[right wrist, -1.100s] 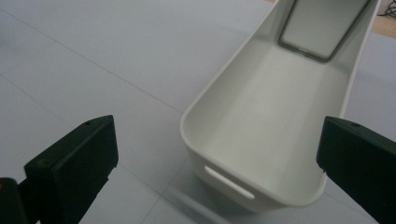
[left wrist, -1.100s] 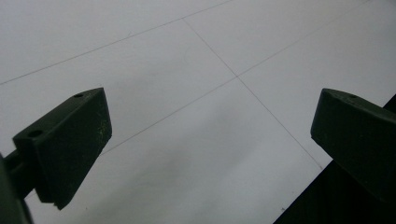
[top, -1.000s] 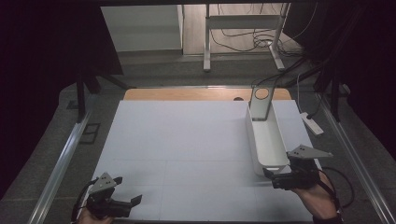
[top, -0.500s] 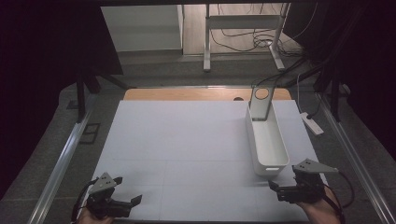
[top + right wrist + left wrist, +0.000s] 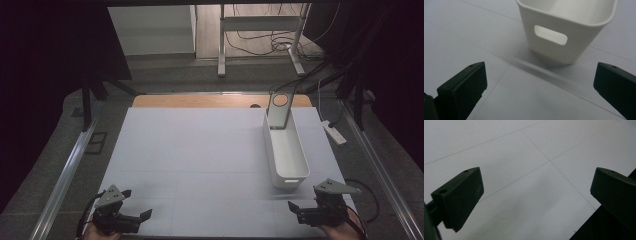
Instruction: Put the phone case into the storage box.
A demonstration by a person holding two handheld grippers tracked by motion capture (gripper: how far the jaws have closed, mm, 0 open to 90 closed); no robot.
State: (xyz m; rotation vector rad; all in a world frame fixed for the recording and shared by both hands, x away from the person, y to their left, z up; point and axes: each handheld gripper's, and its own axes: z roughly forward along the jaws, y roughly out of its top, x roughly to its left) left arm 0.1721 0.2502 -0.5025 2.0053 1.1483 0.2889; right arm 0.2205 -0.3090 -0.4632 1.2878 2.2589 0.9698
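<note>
- The white bin (image 5: 285,150), a long narrow tub with a slot handle (image 5: 550,35) cut into its near end wall, stands upright on the right side of the white table (image 5: 200,150), its length running from near to far
- It looks empty as far as its inside shows; at its far end a grey stand (image 5: 278,107) with a round hole rises, touching or just behind the rim, I cannot tell which
- The right gripper (image 5: 296,210) sits at the near right corner of the table, just near of the bin and apart from it; in the right gripper view its jaws stand wide with nothing between them, and the handle end lies straight ahead
- The left gripper (image 5: 142,216) rests at the near left edge, well apart from the bin, jaws also spread wide and empty over bare table
- Judged from this, the step in hand is a reach for the bin's near end: move forward level, centre the end wall between the jaws, close on the rim above the slot rather than the sloped side, and keep the pull low so the tub does not tip
</note>
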